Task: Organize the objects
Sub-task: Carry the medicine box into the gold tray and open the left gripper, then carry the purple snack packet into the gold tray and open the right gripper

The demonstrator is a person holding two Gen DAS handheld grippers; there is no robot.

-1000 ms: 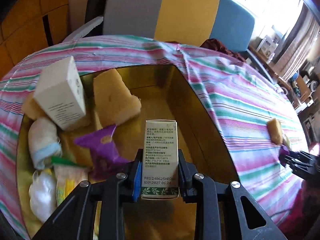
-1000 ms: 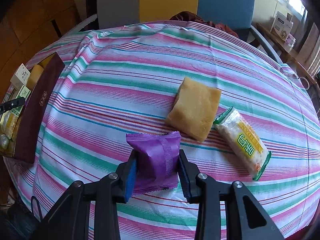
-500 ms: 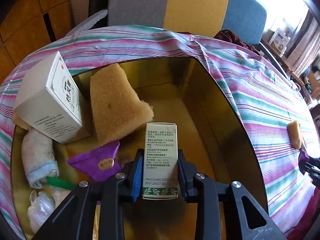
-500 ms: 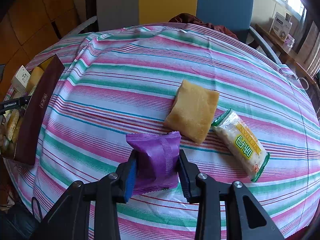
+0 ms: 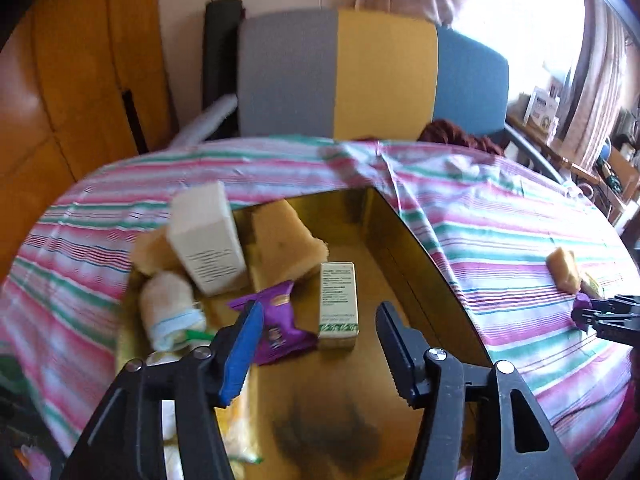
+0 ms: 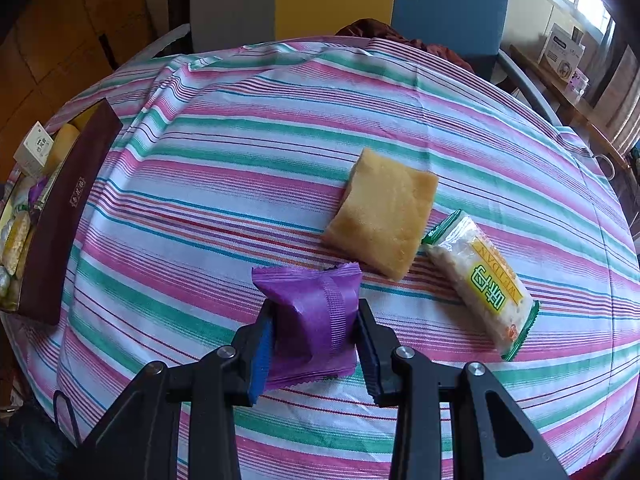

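A small green-and-white box (image 5: pixel 338 306) stands upright on the gold floor of the open box (image 5: pixel 404 240), free of my left gripper (image 5: pixel 318 354). That gripper hangs above and behind it, its jaws opening with nothing between them. Beside the small box lie a purple packet (image 5: pixel 280 324), a yellow sponge (image 5: pixel 286 240), a larger white box (image 5: pixel 206 240) and a rolled cloth (image 5: pixel 170 308). My right gripper (image 6: pixel 316 344) is shut on a purple snack packet (image 6: pixel 312 312) over the striped tablecloth (image 6: pixel 240 160). A yellow sponge (image 6: pixel 382 212) and a rice cracker packet (image 6: pixel 482 284) lie just beyond it.
The box with its maroon outer wall (image 6: pixel 60 216) sits at the table's left edge. A grey, yellow and blue chair back (image 5: pixel 360 76) stands behind the table. Wooden panels (image 5: pixel 72 80) rise at the left, a cluttered shelf (image 5: pixel 560 128) at the right.
My left gripper has let go of the small green-and-white box, spread its jaws and drawn back and up. The right gripper and its purple packet have stayed still.
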